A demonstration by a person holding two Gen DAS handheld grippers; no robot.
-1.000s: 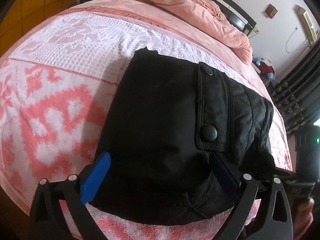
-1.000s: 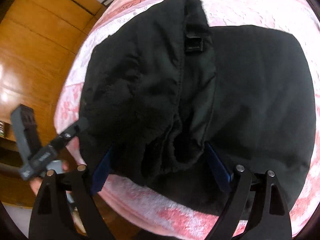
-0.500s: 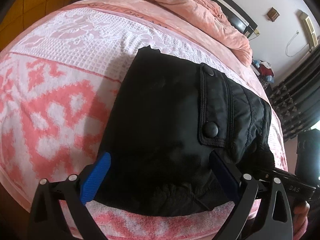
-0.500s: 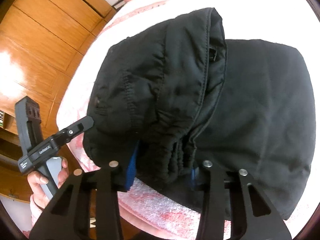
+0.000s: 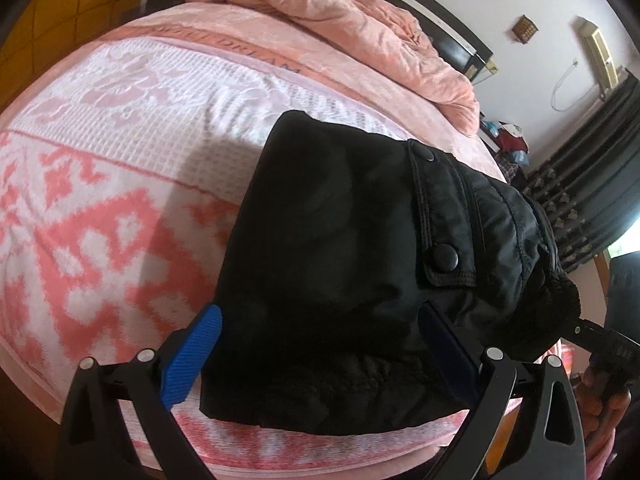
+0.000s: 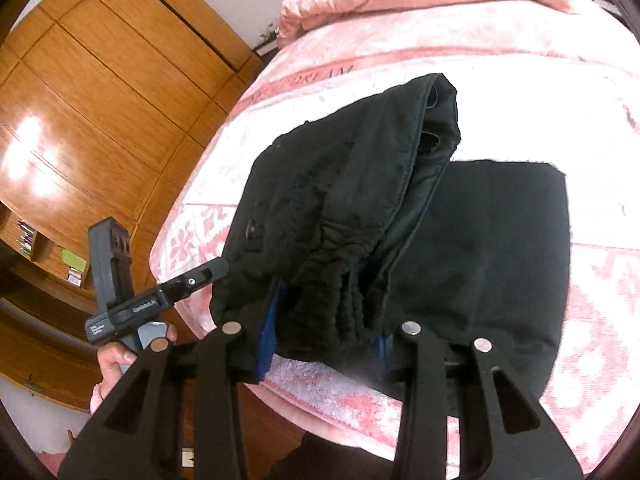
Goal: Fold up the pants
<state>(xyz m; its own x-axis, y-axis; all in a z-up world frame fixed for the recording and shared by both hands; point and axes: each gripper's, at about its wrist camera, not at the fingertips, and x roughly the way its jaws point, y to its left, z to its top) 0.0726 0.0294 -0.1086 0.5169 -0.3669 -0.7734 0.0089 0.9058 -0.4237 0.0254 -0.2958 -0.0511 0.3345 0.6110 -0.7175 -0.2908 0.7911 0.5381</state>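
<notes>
The black pants (image 5: 340,248) lie folded on the pink patterned bed cover (image 5: 100,184), with a snap-button pocket flap (image 5: 444,256) on top. My left gripper (image 5: 320,350) is open, its blue pads wide apart on either side of the near edge of the pants. My right gripper (image 6: 326,332) is shut on the elastic waistband end of the pants (image 6: 344,208) and holds that part lifted above the flat lower layer (image 6: 500,248). The left gripper also shows in the right wrist view (image 6: 168,300), in a hand at the bed's edge.
A crumpled pink duvet (image 5: 352,36) lies at the head of the bed. A wooden wardrobe (image 6: 80,112) stands beside the bed. Dark curtains (image 5: 592,184) hang at the far right. The near bed edge (image 5: 280,452) is just under my grippers.
My right gripper has closed on the waistband end and lifted it up off the lower layer. My left gripper has stayed open and drawn back slightly.
</notes>
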